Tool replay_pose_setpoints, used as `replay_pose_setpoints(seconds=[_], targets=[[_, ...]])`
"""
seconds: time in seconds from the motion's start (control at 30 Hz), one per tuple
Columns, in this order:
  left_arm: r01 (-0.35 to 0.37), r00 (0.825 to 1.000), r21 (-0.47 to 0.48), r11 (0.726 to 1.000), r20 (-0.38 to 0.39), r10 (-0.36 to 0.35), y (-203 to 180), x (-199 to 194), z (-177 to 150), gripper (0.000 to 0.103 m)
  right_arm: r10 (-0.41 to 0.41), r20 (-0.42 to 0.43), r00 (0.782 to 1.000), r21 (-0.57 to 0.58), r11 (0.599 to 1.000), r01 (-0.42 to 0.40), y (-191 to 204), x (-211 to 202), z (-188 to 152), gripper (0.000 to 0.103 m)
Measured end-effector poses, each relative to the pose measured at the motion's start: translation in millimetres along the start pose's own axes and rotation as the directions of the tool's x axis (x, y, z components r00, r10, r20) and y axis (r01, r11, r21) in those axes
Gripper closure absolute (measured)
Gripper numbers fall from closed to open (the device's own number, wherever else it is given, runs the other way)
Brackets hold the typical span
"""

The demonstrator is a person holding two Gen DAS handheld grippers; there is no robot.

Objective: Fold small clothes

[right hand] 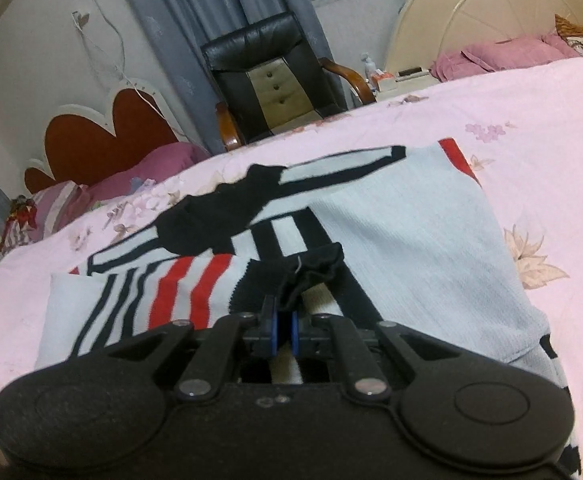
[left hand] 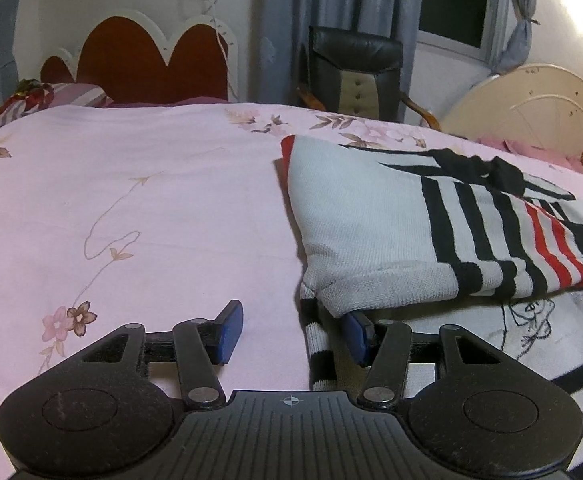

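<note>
The striped knit sweater (left hand: 431, 236) lies half-folded on the bed (left hand: 131, 200), right of the left gripper (left hand: 291, 334), whose spread jaws straddle its edge, while the right gripper (right hand: 284, 330), jaws pinching a black cuff (right hand: 311, 270), is nearer.

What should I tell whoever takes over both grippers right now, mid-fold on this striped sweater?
Left gripper: open, low at the striped sweater's near edge, holding nothing.
Right gripper: shut on a black cuff of the sweater.
The sweater lies on the pink floral bedsheet, one side already folded over the middle.
Left: lay the held sleeve across, then finish folding.
</note>
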State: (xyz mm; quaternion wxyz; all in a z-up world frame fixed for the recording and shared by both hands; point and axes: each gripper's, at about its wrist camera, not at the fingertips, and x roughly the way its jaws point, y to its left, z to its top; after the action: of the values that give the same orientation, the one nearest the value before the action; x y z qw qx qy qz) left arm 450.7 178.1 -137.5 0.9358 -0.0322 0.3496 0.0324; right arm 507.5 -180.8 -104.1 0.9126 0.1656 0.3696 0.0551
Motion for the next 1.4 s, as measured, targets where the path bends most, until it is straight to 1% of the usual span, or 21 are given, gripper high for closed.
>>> replay_pose_setpoints(seconds=[0.07, 0.13, 0.2, 0.23, 0.3, 0.4, 0.53, 0.6, 0.63, 0.67, 0.7, 0.73, 0.77, 0.83, 0.87, 0.93, 1.1, 1.17, 1.27, 1.3, 1.4], targets=[[0.026, 1.0, 0.0, 1.0, -0.003, -0.026, 3.7, -8.8, -0.1, 0.049, -0.006, -0.011, 1.0, 0.009, 1.0, 0.006, -4.1, 4.1, -1.2, 0.096], [0.051, 0.999, -0.006, 0.999, 0.018, -0.05, 9.2, -23.7, -1.3, 0.049, 0.009, -0.017, 1.0, 0.017, 1.0, -0.009, -7.2, 5.3, -1.2, 0.095], [0.063, 0.997, -0.026, 0.998, 0.054, -0.062, 14.0, -39.3, -0.5, 0.049, 0.017, -0.049, 0.999, 0.0, 1.0, -0.017, -7.2, 5.8, 0.2, 0.083], [0.071, 0.995, -0.036, 0.997, 0.078, -0.068, 14.7, -45.4, 1.0, 0.049, 0.011, -0.048, 0.999, -0.003, 1.0, -0.012, -8.0, 2.7, 1.4, 0.08], [0.107, 0.988, -0.028, 0.994, 0.117, -0.103, 8.2, -50.9, 8.5, 0.049, 0.003, 0.014, 1.0, -0.001, 1.0, -0.003, -10.1, -12.7, 3.9, 0.079], [0.139, 0.984, 0.012, 0.99, 0.106, -0.14, -13.3, -33.8, 20.4, 0.049, 0.022, 0.038, 0.999, -0.049, 0.999, -0.02, -1.0, -20.5, 7.3, 0.084], [0.163, 0.985, 0.013, 0.987, 0.048, -0.163, -33.8, 0.4, 21.4, 0.049, 0.028, -0.003, 1.0, -0.157, 0.987, -0.028, 17.1, -9.0, 6.3, 0.084], [0.163, 0.986, 0.024, 0.986, 0.024, -0.163, -41.9, 10.3, 15.9, 0.049, -0.004, -0.018, 1.0, -0.21, 0.978, 0.0, 21.7, -0.6, 2.9, 0.083], [0.162, 0.986, 0.039, 0.986, 0.025, -0.163, -44.6, 12.0, 12.5, 0.049, -0.045, -0.032, 0.998, -0.218, 0.975, 0.037, 19.7, 5.2, 1.5, 0.083], [0.16, 0.986, 0.063, 0.985, 0.027, -0.162, -46.9, 12.6, 11.2, 0.049, -0.082, -0.066, 0.994, -0.212, 0.975, 0.066, 14.1, 11.6, -0.1, 0.085], [0.163, 0.986, 0.07, 0.984, 0.024, -0.165, -45.7, 11.0, 10.8, 0.049, -0.085, -0.076, 0.993, -0.193, 0.979, 0.069, 7.4, 13.3, -0.8, 0.086], [0.174, 0.984, 0.064, 0.983, 0.023, -0.176, -43.3, 7.7, 13.6, 0.049, -0.085, -0.072, 0.994, -0.171, 0.983, 0.071, 3.5, 10.7, 0.4, 0.085], [0.184, 0.982, 0.053, 0.981, 0.034, -0.186, -39.3, 3.4, 17.7, 0.049, -0.107, -0.052, 0.993, -0.159, 0.982, 0.097, 2.0, 4.8, 2.5, 0.083], [0.193, 0.978, 0.034, 0.981, 0.074, -0.195, -29.8, -1.1, 29.5, 0.049, -0.12, 0.037, 0.992, -0.151, 0.981, 0.124, 1.4, -11.4, 6.1, 0.08], [0.19, 0.978, 0.032, 0.981, 0.084, -0.192, -25.9, 1.0, 36.9, 0.049, -0.1, 0.074, 0.992, -0.141, 0.984, 0.11, 1.5, -17.6, 9.1, 0.08], [0.173, 0.98, 0.048, 0.984, 0.09, -0.177, -22.2, 12.6, 53.3, 0.049, -0.068, 0.094, 0.993, -0.133, 0.988, 0.08, 6.0, -17.0, 15.4, 0.08], [0.169, 0.981, 0.091, 0.981, 0.08, -0.177, -27.3, 49.1, 82.3, 0.049, 0.024, 0.037, 0.999, -0.226, 0.974, -0.015, 44.9, 18.0, 19.3, 0.08], [0.171, 0.983, 0.102, 0.98, 0.054, -0.177, -30.3, 65.2, 89.2, 0.049, 0.048, 0.016, 0.999, -0.271, 0.962, -0.042, 60.6, 35.4, 16.4, 0.08], [0.156, 0.987, 0.127, 0.98, 0.027, -0.161, -32.3, 83.1, 91.3, 0.049, 0.073, -0.01, 0.997, -0.289, 0.955, -0.073, 77.9, 54.4, 12.1, 0.08], [0.145, 0.989, 0.126, 0.981, 0.018, -0.148, -30.3, 89.6, 90.8, 0.049, 0.076, -0.016, 0.997, -0.298, 0.951, -0.077, 82.2, 59.1, 11.0, 0.081], [0.146, 0.989, 0.086, 0.986, 0.025, -0.148, -20.7, 97.7, 89.3, 0.049, 0.006, -0.045, 0.999, -0.351, 0.936, -0.021, 88.1, 75.6, 6.6, 0.083]])
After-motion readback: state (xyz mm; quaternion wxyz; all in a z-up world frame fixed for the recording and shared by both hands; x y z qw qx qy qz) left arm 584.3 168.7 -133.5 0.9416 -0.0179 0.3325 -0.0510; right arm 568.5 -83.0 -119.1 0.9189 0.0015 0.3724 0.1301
